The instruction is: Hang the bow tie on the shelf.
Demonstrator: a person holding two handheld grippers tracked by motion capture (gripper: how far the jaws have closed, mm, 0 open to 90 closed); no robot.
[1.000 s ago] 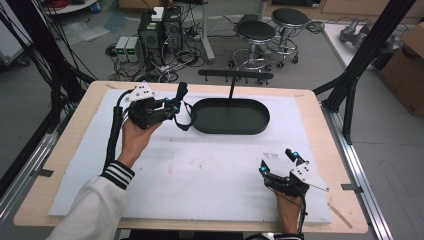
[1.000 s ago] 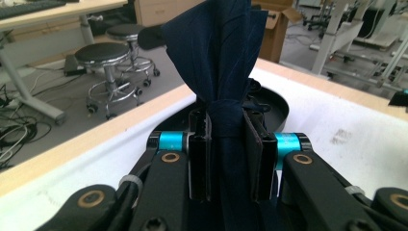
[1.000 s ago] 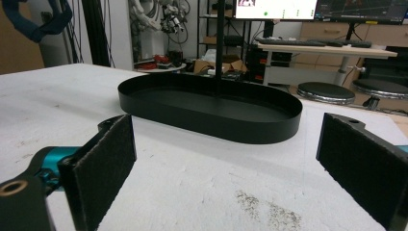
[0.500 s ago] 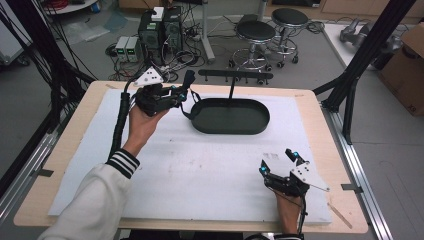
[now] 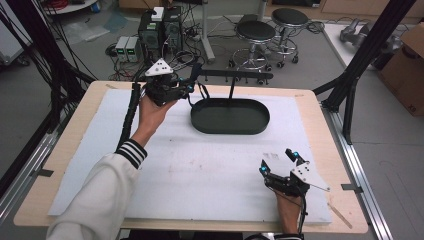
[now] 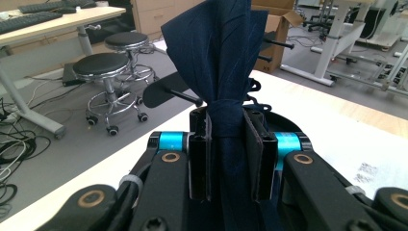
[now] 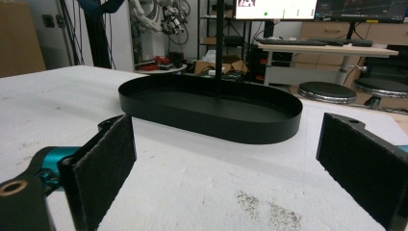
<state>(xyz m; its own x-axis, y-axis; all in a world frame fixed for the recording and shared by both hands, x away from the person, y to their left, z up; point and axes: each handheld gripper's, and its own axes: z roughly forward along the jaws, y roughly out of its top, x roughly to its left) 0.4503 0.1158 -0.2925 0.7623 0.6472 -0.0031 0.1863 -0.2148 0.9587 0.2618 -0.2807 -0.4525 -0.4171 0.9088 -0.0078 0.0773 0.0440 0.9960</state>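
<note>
My left gripper (image 5: 194,81) is held above the table's far left, just left of the black oval tray (image 5: 230,131), with its jaws pointing toward the tray's stand. In the left gripper view the left gripper (image 6: 231,159) is shut on a bunched navy cloth (image 6: 216,48) that rises between the pads. A thin post (image 5: 231,90) stands up from the tray and carries a black crossbar (image 5: 235,75). My right gripper (image 5: 278,161) rests near the front right of the white mat, open, with nothing between its pads (image 7: 103,163). The tray (image 7: 211,120) lies ahead of it.
A white mat (image 5: 200,175) covers the wooden table (image 5: 320,115). Black frame posts (image 5: 360,65) stand at the table's right and left far corners. Stools (image 5: 255,32) and computer boxes (image 5: 160,30) sit on the floor beyond the far edge.
My left gripper has moved farther from the person, slightly right and a little higher, carrying the navy cloth. The right gripper has stayed where it was.
</note>
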